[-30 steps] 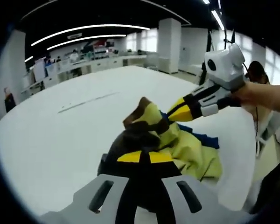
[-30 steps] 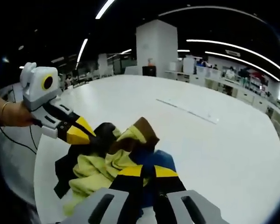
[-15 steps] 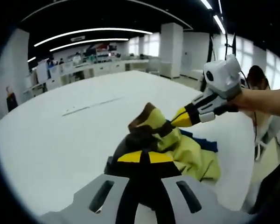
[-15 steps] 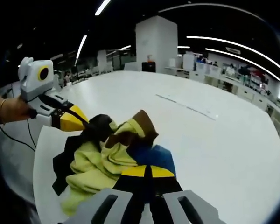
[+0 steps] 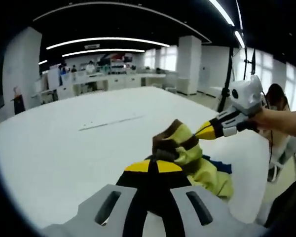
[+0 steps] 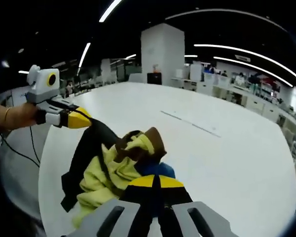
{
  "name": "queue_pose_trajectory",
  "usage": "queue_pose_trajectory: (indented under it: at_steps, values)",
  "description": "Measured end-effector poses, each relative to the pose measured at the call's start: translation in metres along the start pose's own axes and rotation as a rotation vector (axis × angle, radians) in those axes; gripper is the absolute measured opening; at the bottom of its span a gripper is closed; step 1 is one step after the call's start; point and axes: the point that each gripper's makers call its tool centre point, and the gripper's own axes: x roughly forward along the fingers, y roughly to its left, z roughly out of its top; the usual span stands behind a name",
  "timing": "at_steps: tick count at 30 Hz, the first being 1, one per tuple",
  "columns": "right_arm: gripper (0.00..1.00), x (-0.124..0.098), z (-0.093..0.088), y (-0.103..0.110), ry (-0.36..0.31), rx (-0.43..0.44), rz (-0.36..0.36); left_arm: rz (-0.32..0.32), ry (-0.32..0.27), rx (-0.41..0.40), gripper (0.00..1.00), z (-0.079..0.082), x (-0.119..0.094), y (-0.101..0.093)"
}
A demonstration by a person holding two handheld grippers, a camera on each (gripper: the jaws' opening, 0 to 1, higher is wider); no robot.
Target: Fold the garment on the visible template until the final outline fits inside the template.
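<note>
Clearly the garment [image 6: 116, 170] is light and limp — a bunched heap drooping above the white table [image 6: 227, 153], pinched by both the left gripper [image 6: 81, 120] and right gripper [image 6: 154, 183]; edges or corners look the better hold.

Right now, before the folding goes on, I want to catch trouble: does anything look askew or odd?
Yes: the garment is a crumpled heap on the white table, not flat. The left hand-held gripper and the right hand-held gripper each pinch part of it. No template outline is apparent beneath it.

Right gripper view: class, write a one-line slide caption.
Both grippers, right and left, pinch a bunched garment over a white table.
</note>
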Motion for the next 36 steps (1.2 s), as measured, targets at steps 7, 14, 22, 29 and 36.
queue_pose_trajectory:
  at_steps: [7,14,22,29,36]
  values:
    - [0.00,-0.020,0.025,-0.019,-0.064,0.029,-0.071,-0.017,-0.090,-0.045,0.00,0.028,-0.014,0.019]
    - [0.00,-0.032,0.037,-0.037,-0.090,0.045,-0.115,0.002,-0.108,-0.032,0.00,0.045,-0.017,0.042]
    - [0.00,-0.028,0.046,-0.057,-0.112,0.092,-0.147,-0.021,-0.170,-0.126,0.00,0.065,-0.007,0.066]
    - [0.00,-0.017,0.049,-0.082,-0.111,0.153,-0.225,0.003,-0.191,-0.195,0.00,0.068,0.014,0.093]
    - [0.00,0.002,0.042,-0.103,-0.099,0.223,-0.287,0.002,-0.199,-0.308,0.00,0.059,0.038,0.120]
